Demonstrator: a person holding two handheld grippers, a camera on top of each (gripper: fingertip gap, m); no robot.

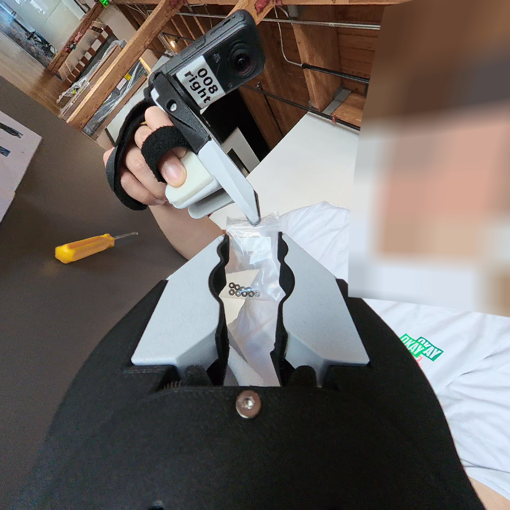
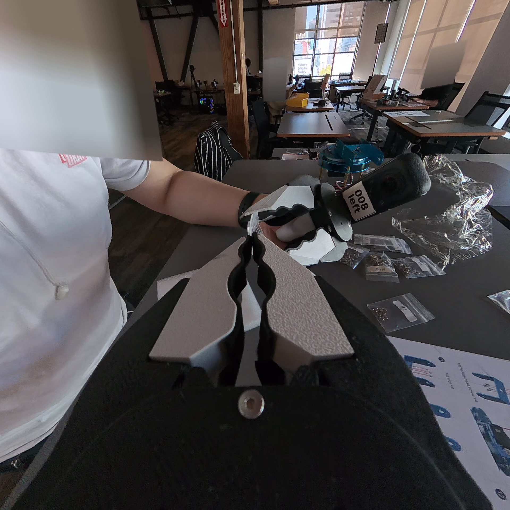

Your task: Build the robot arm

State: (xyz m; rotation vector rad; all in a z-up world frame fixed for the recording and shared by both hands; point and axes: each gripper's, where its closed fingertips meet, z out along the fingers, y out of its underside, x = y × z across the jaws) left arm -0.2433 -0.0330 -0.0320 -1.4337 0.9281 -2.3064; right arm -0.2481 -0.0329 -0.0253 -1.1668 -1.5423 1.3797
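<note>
Left tool (image 1: 252, 240) and right tool (image 2: 251, 239) both pinching clear bag (image 1: 252, 265), yellow screwdriver (image 1: 85, 247) nearby on table (image 1: 69, 303)

This is an open-plan office that doubles as a hardware workshop, housed in a converted loft. Heavy timber posts (image 2: 234, 77) and a wooden ceiling with exposed conduit run overhead, and tall windows (image 2: 325, 47) with roller shades light the far end. Rows of desks (image 2: 311, 128) with black office chairs (image 2: 488, 110) fill the room; one carries a yellow parts bin (image 2: 297, 101). The near dark counter (image 2: 414, 298) holds small zip bags of screws and nuts (image 2: 400, 311), a blue metal assembly (image 2: 350, 157), crumpled clear wrap (image 2: 452, 212), a printed instruction sheet (image 2: 469, 408) and a yellow-handled screwdriver (image 1: 88, 247).
</note>
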